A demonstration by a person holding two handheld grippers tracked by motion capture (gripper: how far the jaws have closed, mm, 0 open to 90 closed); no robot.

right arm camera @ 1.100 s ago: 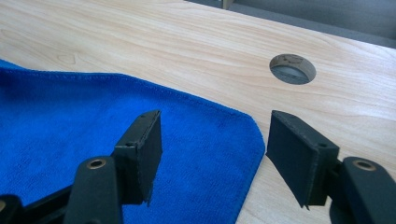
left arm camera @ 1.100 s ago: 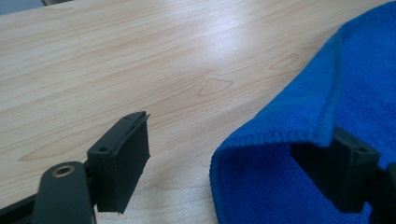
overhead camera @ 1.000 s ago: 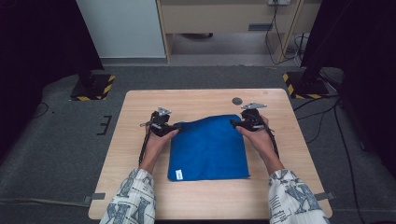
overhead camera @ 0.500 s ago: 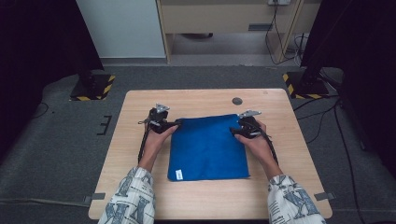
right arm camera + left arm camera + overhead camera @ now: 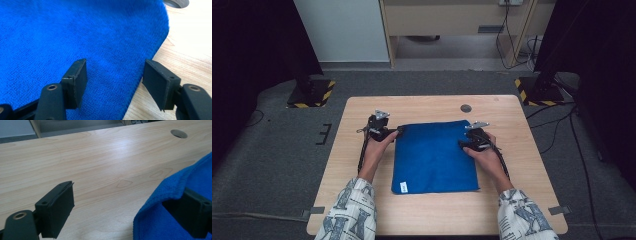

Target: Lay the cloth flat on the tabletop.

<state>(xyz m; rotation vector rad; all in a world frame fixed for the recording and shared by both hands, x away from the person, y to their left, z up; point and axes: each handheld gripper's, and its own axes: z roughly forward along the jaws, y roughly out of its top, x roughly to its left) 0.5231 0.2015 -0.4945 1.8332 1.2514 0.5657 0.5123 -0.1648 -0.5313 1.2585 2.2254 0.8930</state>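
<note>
A blue cloth [image 5: 434, 157] lies flat on the wooden table [image 5: 422, 107]. My left gripper [image 5: 396, 131] is at its far left corner. In the left gripper view that gripper [image 5: 128, 191] is open and its jaws have just been opening. The cloth's corner [image 5: 155, 220] lies loose between them, bunched against the right-hand jaw. My right gripper [image 5: 463, 142] sits low at the cloth's right edge. In the right gripper view it [image 5: 115, 63] is open, and the cloth [image 5: 75, 30] runs under its jaws with its hem between them, unpinched.
A round cable hole [image 5: 466, 108] sits in the table just beyond the cloth's far edge. A small white label [image 5: 403, 187] marks the cloth's near left corner. Bare wood surrounds the cloth. Dark stands with striped bases [image 5: 309, 95] flank the table on the floor.
My right gripper has moved from the cloth's far right corner toward me along the right edge and sunk lower. The left gripper has stayed at the far left corner.
</note>
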